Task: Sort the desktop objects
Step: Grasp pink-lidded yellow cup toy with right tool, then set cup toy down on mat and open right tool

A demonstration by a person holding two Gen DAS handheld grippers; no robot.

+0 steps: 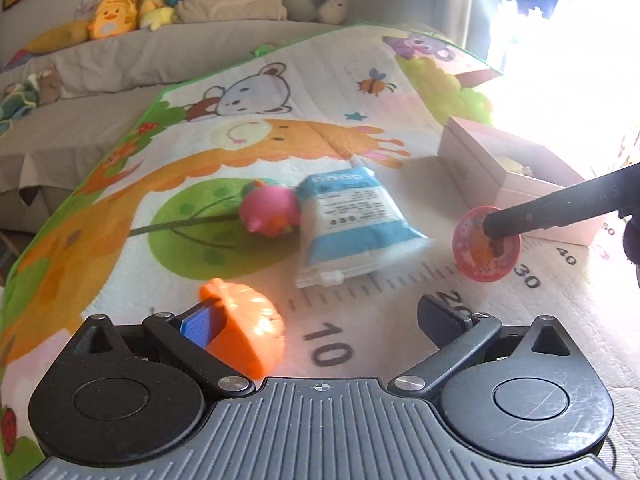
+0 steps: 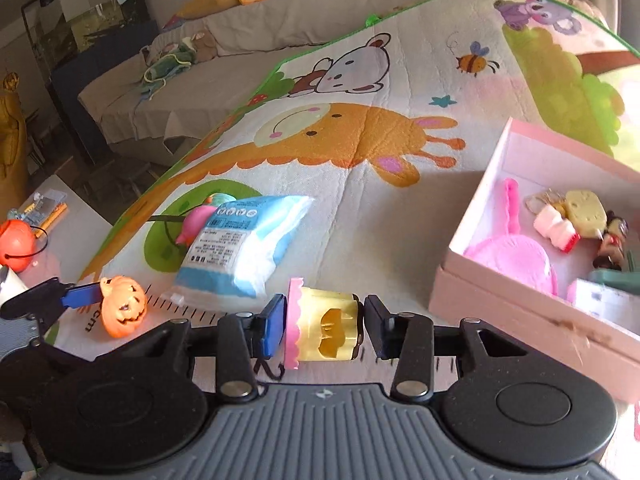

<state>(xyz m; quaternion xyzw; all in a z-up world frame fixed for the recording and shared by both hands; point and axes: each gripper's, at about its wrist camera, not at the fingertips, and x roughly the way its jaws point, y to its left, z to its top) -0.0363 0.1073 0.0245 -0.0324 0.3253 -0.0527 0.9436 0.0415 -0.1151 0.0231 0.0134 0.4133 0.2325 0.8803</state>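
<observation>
My right gripper (image 2: pixel 323 322) is shut on a small yellow toy cup with a pink scalloped lid (image 2: pixel 328 316), held sideways just above the play mat (image 2: pixel 360 208). In the left wrist view one of its black fingers (image 1: pixel 552 210) lies across the pink lid (image 1: pixel 480 256). My left gripper (image 1: pixel 316 308) stands open low over the mat. An orange pumpkin toy (image 1: pixel 244 324) rests against its blue left pad (image 1: pixel 200 324), well clear of the other finger. The right wrist view shows that pad (image 2: pixel 80 294) touching the pumpkin (image 2: pixel 120 308).
An open pink box (image 2: pixel 520 308) at the right holds a pink round piece, a yellow figure and other small toys. A blue-and-white packet (image 1: pixel 352 224) and a pink toy (image 1: pixel 270 212) lie mid-mat. A red-orange ball (image 2: pixel 14 244) sits far left. A sofa with plush toys stands behind.
</observation>
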